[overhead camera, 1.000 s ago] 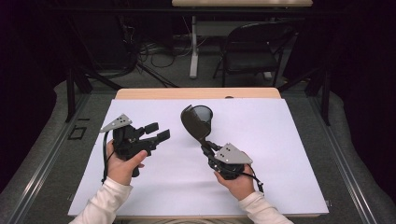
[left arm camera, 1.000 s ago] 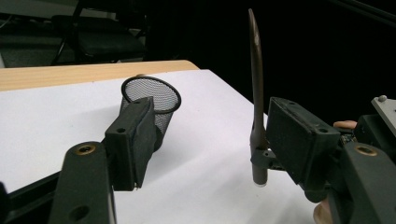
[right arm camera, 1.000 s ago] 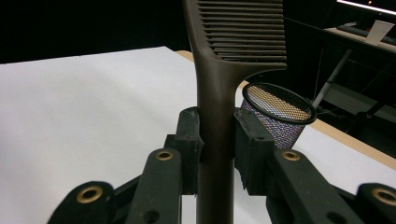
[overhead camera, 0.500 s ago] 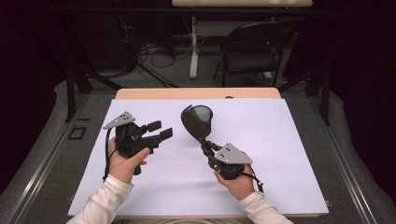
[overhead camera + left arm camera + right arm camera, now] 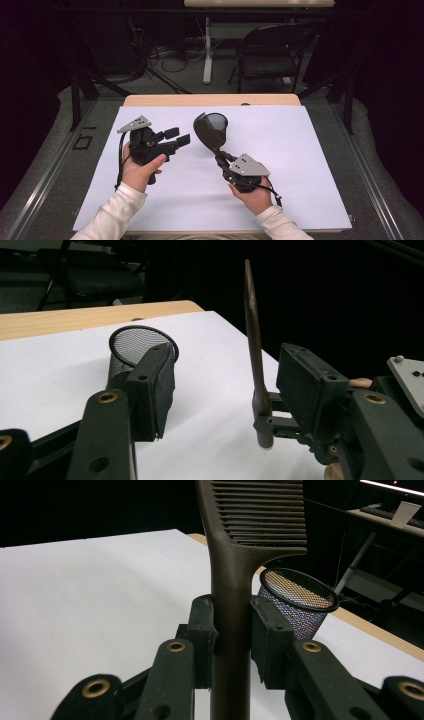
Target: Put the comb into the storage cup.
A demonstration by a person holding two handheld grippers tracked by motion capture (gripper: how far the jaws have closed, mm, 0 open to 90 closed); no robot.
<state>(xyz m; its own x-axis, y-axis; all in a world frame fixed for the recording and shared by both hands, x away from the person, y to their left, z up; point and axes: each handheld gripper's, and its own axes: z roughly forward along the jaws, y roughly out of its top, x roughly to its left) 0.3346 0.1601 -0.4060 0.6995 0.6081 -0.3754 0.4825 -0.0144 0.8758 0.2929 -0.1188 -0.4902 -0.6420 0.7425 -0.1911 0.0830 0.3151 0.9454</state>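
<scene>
Clearly our comb (image 5: pixel 235 555) is the thing to mind: it stands upright above the table's white sheet (image 5: pixel 300 165), its handle pinched between the pads of our right gripper (image 5: pixel 231 640), the toothed head rising above the jaws. Just beyond it stands the black mesh cup (image 5: pixel 216 125), upright on the sheet near the far edge, its mouth open to the ceiling. We judge that the step in hand is to drop the comb into that cup, so we should carry the comb over the rim, tip it handle-down or teeth-down as the grip allows, and lower it well inside before we let go; released too high, it could strike the rim and knock the light cup over. Our left gripper (image 5: pixel 172 139) hovers apart to the left, nothing between its jaws, which stand parted and have just been closing a little. It points toward the cup, and we could use it to steady the cup's wall while the right hand (image 5: pixel 252 197) lowers the comb, closing gently so that the thin mesh does not buckle.
</scene>
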